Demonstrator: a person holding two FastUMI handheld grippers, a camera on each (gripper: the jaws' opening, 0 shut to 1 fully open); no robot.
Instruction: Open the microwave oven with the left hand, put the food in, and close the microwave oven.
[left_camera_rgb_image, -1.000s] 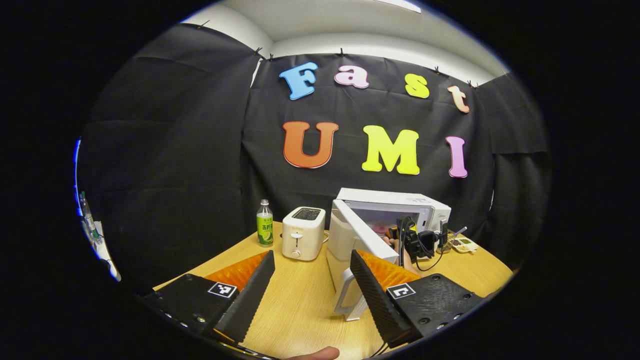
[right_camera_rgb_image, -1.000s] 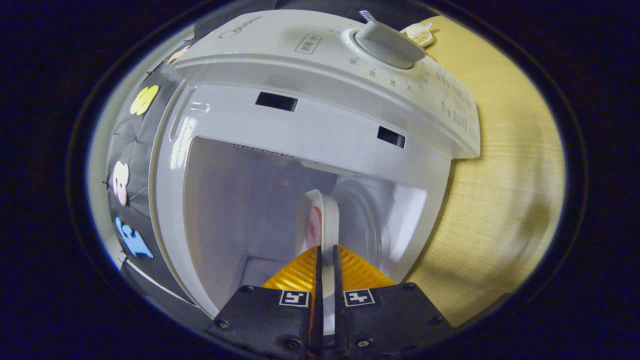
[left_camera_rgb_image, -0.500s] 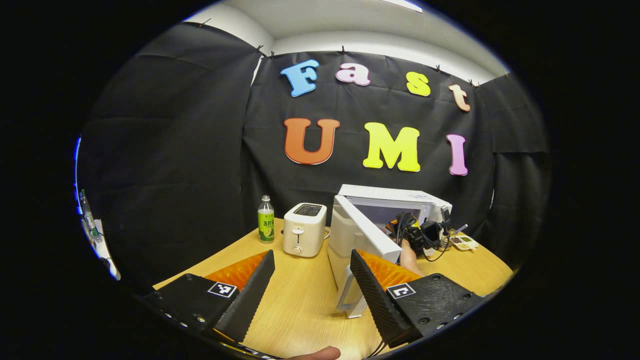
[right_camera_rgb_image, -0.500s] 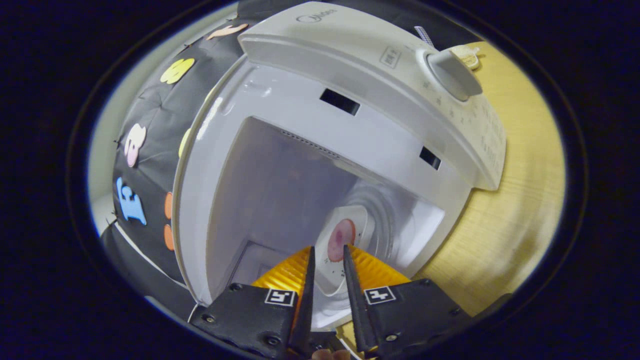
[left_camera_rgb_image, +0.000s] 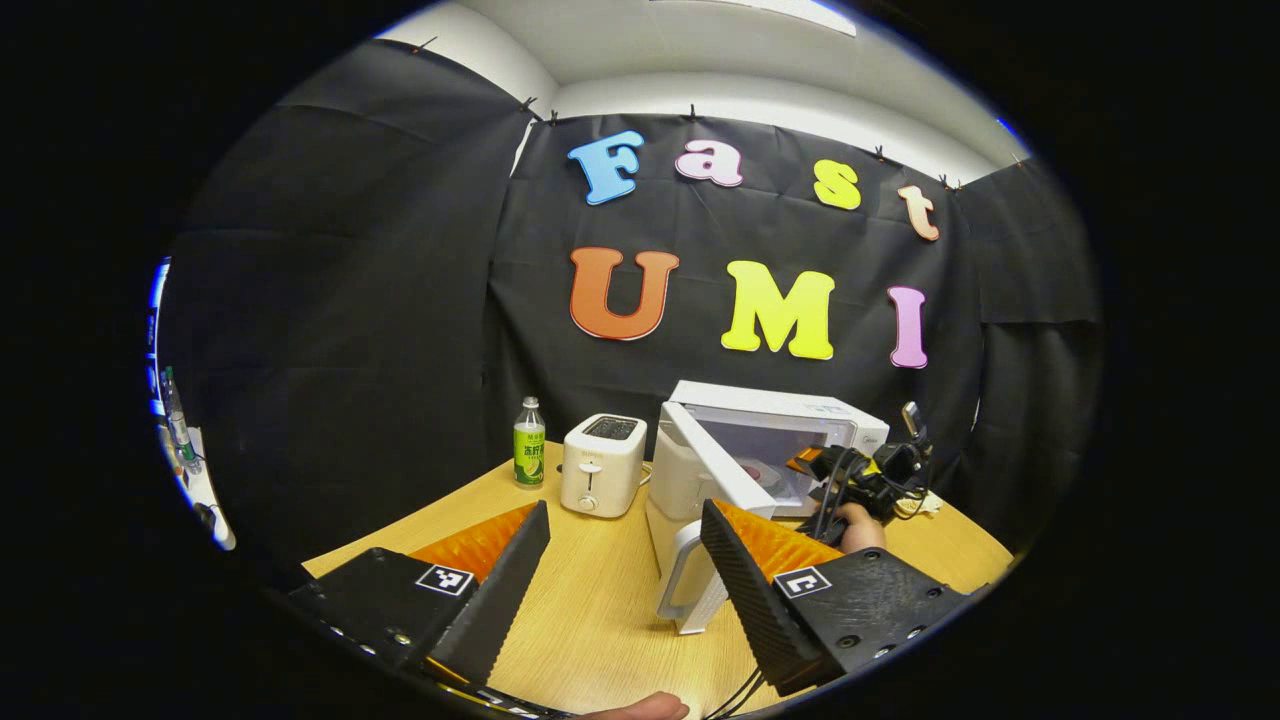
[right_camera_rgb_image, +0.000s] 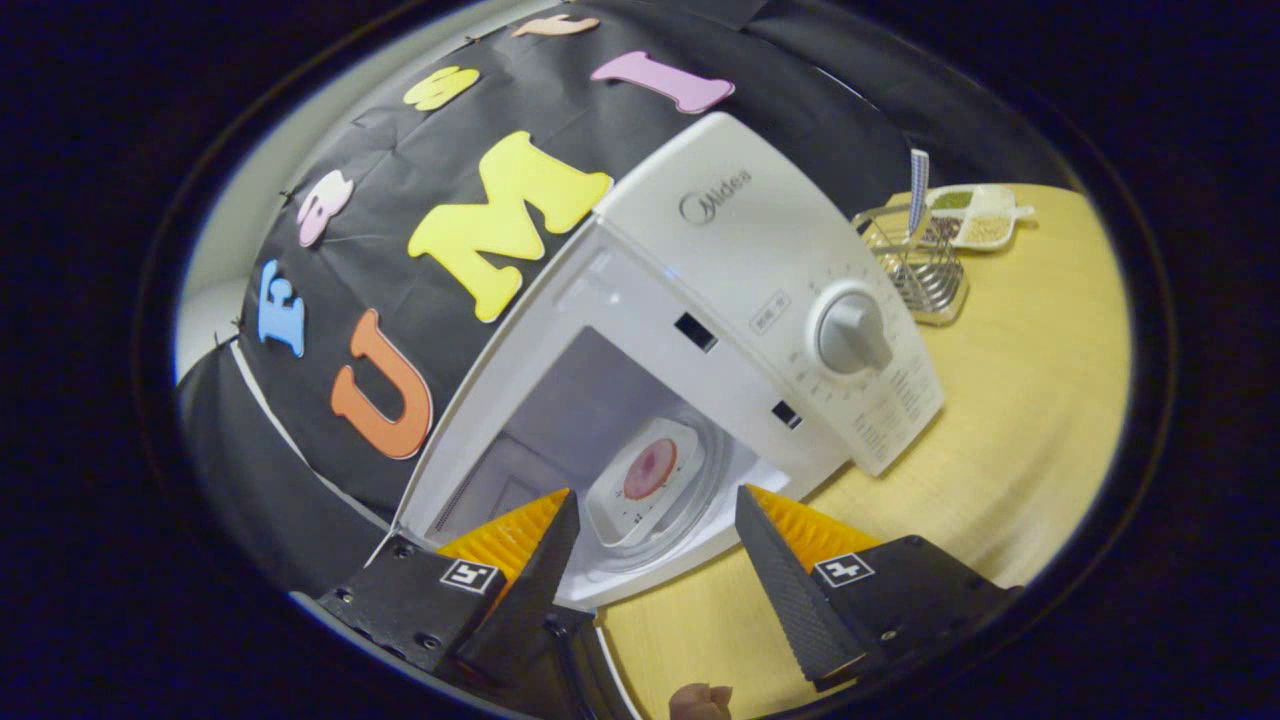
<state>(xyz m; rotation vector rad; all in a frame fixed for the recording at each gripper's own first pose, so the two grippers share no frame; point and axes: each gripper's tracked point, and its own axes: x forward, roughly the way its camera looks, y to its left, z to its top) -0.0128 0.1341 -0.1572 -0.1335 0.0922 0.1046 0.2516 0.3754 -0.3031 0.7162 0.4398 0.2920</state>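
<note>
The white microwave (right_camera_rgb_image: 740, 250) stands on the wooden table with its door (left_camera_rgb_image: 715, 465) swung wide. Inside, on the glass turntable, rests a white square plate with pink food (right_camera_rgb_image: 645, 478). My right gripper (right_camera_rgb_image: 655, 540) is open just outside the cavity mouth, its fingers apart on either side of the plate in the right gripper view and touching nothing. In the left gripper view that gripper and the hand holding it (left_camera_rgb_image: 865, 480) hang in front of the oven's right side. My left gripper (left_camera_rgb_image: 625, 560) is open over the table, short of the door's handle (left_camera_rgb_image: 680, 585).
A white toaster (left_camera_rgb_image: 602, 465) and a green-labelled bottle (left_camera_rgb_image: 529, 457) stand left of the microwave. A wire rack (right_camera_rgb_image: 915, 265) and a divided dish of grains (right_camera_rgb_image: 975, 215) sit to the right of the oven. Bare tabletop (right_camera_rgb_image: 1010, 400) spreads before the control panel.
The right gripper let go of the plate, leaving it on the turntable, opened wide and drew back out of the cavity. The left gripper barely moved.
</note>
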